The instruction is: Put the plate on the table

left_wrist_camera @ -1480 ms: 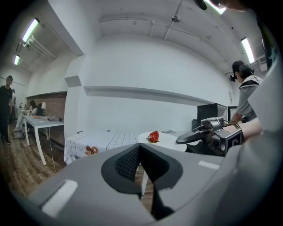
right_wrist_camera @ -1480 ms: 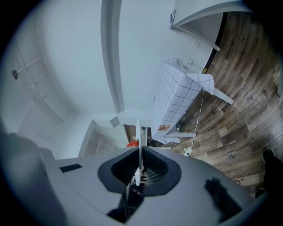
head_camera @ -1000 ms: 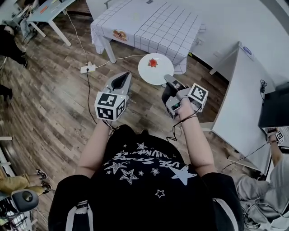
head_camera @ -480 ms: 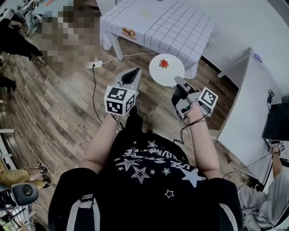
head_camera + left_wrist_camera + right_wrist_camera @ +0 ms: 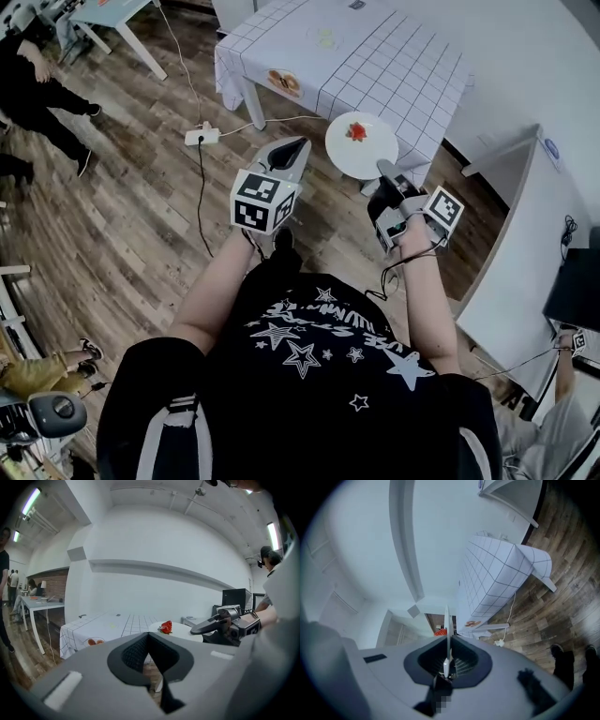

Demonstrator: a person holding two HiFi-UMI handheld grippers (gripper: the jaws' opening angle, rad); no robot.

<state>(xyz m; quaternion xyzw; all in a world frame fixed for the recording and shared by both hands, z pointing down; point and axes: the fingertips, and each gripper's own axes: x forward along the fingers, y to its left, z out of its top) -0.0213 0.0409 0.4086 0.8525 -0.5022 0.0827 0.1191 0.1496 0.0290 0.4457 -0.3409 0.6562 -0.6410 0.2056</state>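
A white round plate (image 5: 362,148) carries a red strawberry-like piece (image 5: 357,130). My right gripper (image 5: 382,169) is shut on the plate's near rim and holds it level in the air, just short of the table with the checked white cloth (image 5: 375,56). In the right gripper view the plate (image 5: 447,625) shows edge-on between the jaws of that gripper (image 5: 447,660). My left gripper (image 5: 298,144) is shut and empty, to the left of the plate. In the left gripper view the plate (image 5: 183,630) and the table (image 5: 108,623) lie beyond that gripper (image 5: 149,637).
On the wooden floor by the table leg lies a power strip (image 5: 203,136) with its cable. A white cabinet (image 5: 516,253) stands to the right. A person in black (image 5: 37,84) stands at the upper left beside another table (image 5: 103,14). An orange item (image 5: 284,82) sits on the checked cloth.
The person has stepped toward the checked table. Both grippers and the held plate are now closer to its near edge. The grip on the plate is unchanged.
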